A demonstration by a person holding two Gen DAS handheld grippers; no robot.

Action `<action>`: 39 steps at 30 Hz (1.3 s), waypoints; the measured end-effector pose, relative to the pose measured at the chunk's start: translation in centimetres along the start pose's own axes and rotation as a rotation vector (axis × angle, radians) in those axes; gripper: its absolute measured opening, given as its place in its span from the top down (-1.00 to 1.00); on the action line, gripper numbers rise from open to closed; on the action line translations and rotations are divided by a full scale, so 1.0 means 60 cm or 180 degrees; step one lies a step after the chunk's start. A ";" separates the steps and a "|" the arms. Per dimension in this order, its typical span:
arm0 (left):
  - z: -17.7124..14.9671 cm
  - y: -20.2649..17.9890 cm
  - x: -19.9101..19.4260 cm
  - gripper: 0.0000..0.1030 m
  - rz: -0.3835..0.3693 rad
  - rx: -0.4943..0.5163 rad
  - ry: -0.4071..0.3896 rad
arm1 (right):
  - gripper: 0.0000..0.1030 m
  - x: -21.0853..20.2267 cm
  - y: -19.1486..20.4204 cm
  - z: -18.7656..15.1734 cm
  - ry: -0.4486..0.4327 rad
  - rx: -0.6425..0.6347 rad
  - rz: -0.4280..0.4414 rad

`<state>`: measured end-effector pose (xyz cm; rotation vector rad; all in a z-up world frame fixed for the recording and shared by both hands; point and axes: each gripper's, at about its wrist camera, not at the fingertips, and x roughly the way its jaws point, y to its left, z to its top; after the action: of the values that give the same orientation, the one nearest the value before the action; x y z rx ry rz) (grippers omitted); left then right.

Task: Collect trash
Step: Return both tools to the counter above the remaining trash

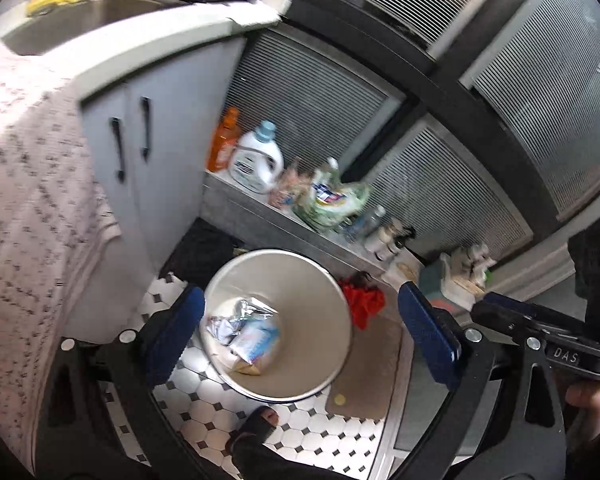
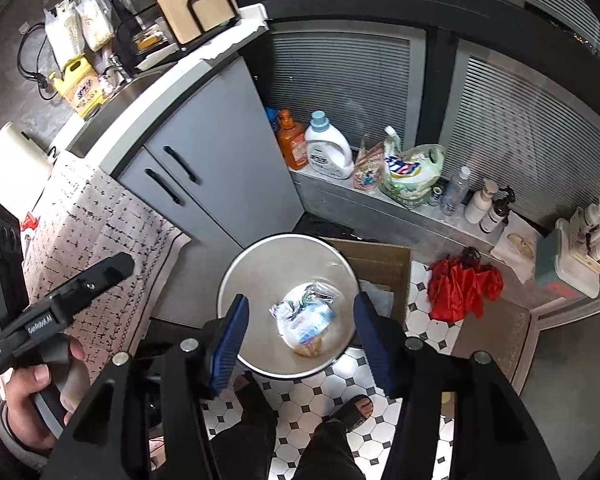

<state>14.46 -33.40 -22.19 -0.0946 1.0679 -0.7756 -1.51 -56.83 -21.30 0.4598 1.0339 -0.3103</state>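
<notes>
Already the trash (image 2: pixel 306 326) lies at the bottom of the round bin (image 2: pixel 256 276): a crumpled silvery wrapper, a pale blue-and-white packet and a brownish scrap, heaped together near the middle. Both tools hang above the bin's mouth with nothing between their blue pads. The left tool (image 1: pixel 300 340) stands wide open and the right tool (image 2: pixel 302 344) is parted too, so this load looks delivered (whether more waits elsewhere in the room, these views do not tell).

The bin stands on the tiled floor (image 2: pixel 428 328), close to the corner of the grey cabinet (image 2: pixel 216 184) on one side and touching a cardboard box (image 2: pixel 384 264) behind it. A red cloth (image 2: pixel 460 284) lies near, beside a brown mat (image 2: pixel 496 340). The person's sandalled feet (image 2: pixel 358 410) sit just short of the rim. The open room is straight up and back toward the person; a low ledge (image 2: pixel 340 192) of bottles closes off the far side, and the tabletop (image 2: pixel 172 92) edge overhangs at the left.
</notes>
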 end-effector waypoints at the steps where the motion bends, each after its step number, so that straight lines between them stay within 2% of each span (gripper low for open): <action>1: 0.003 0.008 -0.008 -0.87 0.0041 -0.0019 -0.0020 | -0.11 0.000 0.010 0.003 -0.0011 -0.0023 0.0030; 8: 0.017 0.093 -0.091 -0.88 0.0331 -0.0242 -0.0263 | -0.41 0.004 0.100 0.027 -0.0094 -0.0283 0.0242; 15: 0.012 0.179 -0.195 -0.89 0.0667 -0.0515 -0.0656 | -0.81 0.006 0.225 0.055 -0.0239 -0.0647 0.0485; 17: 0.008 0.202 -0.223 -0.89 0.0771 -0.0592 -0.0740 | -0.85 0.010 0.269 0.062 -0.0275 -0.0768 0.0553; 27: -0.033 0.327 -0.360 -0.89 0.1271 -0.1092 -0.1091 | -0.85 0.044 0.449 0.076 -0.0180 -0.1250 0.0926; 39: -0.070 0.425 -0.459 -0.89 0.1646 -0.1458 -0.1339 | -0.85 0.065 0.618 0.074 -0.0094 -0.1782 0.1252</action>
<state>17.57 3.45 -14.47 -0.3408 0.7961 -0.0270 20.61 -27.19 -14.71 0.1413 0.9293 0.3198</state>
